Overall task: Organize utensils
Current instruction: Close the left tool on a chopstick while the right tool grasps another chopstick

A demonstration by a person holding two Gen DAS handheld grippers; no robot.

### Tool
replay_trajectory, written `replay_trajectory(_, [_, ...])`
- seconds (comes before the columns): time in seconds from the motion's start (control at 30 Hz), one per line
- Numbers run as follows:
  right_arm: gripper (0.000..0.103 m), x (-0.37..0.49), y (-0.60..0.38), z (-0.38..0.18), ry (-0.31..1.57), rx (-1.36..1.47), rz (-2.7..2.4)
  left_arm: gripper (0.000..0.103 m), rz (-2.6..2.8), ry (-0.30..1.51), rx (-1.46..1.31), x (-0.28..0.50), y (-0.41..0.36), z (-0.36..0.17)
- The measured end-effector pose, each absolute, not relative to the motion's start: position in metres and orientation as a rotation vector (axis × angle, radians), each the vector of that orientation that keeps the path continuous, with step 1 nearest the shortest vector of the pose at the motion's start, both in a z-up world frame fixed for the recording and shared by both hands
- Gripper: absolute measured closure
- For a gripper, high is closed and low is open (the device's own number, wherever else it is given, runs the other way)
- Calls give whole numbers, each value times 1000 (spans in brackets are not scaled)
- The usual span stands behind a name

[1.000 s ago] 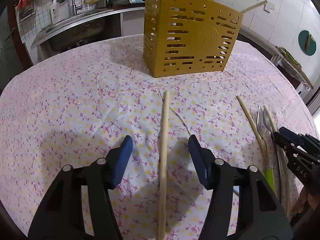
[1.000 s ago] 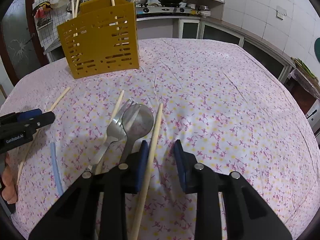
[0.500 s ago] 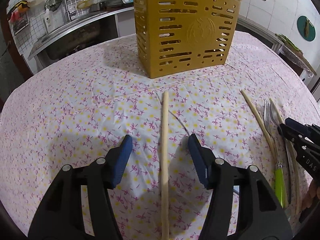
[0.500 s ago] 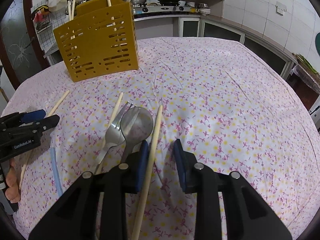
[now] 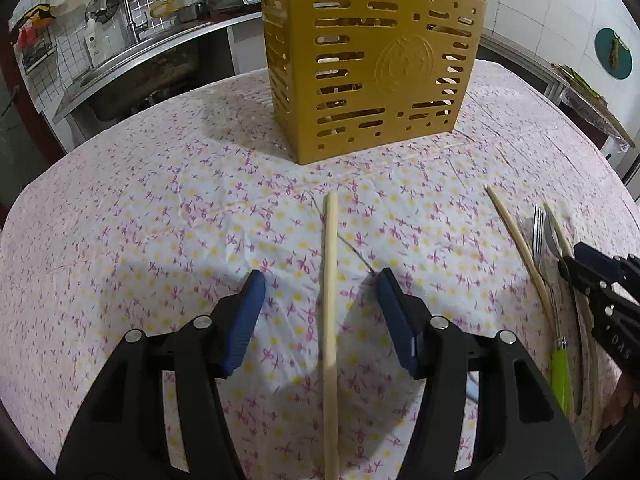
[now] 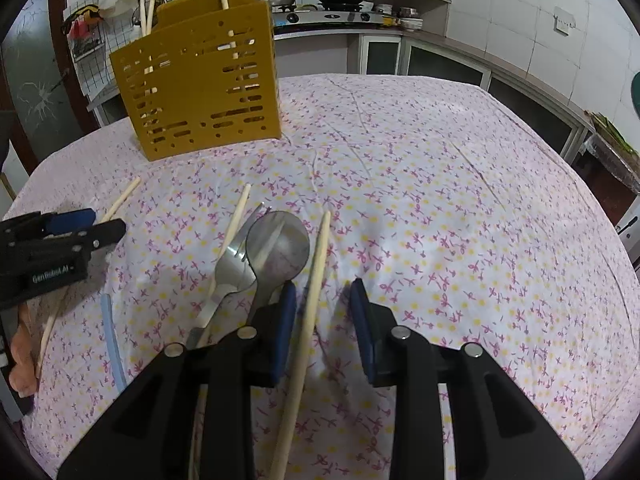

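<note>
A yellow slotted utensil holder [image 5: 372, 68] stands on the floral tablecloth, with several chopsticks in it; it also shows in the right wrist view [image 6: 196, 80]. My left gripper [image 5: 320, 304] is open, its jaws on either side of a wooden chopstick [image 5: 330, 320] lying flat. My right gripper [image 6: 322, 316] is open around another chopstick [image 6: 308, 312], which lies close to its left jaw. A spoon [image 6: 278, 244], a fork [image 6: 234, 264] and one more chopstick [image 6: 236, 220] lie just left of it.
A pale blue straw [image 6: 112, 344] lies on the cloth at the left. A green-handled utensil [image 5: 560, 376] lies by the right gripper. Kitchen counter, sink [image 5: 132, 68] and stove stand behind the table. The table edge curves off on the right.
Both grippers have moved forward toward the holder, which looks larger now. The chopsticks stay on the cloth between the open jaws.
</note>
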State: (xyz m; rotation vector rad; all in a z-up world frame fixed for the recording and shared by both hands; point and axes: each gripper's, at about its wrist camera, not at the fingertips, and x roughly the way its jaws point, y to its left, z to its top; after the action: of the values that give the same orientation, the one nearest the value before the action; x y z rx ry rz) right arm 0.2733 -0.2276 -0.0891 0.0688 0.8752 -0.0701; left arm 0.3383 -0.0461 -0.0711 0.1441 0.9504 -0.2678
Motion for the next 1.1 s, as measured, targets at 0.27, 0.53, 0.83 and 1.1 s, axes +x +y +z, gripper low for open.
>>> replay_trajectory(0.27, [89,276,-229,-88,871,92,-43,93,-270,940,154,336,-46,-67])
replay_trajectory(0.53, [94,275,-232,-88,864,116,-33,99,-262,933,124,330,-41,-65])
replay_trajectory(0.83, [95,275,-236,-86,847,146,-25,99,-259,897,85,318,-36,-56])
replay_trajectory(1.1, [96,270,-238,-81,811,167,-23,99,-265,875,47,316,-31,-47])
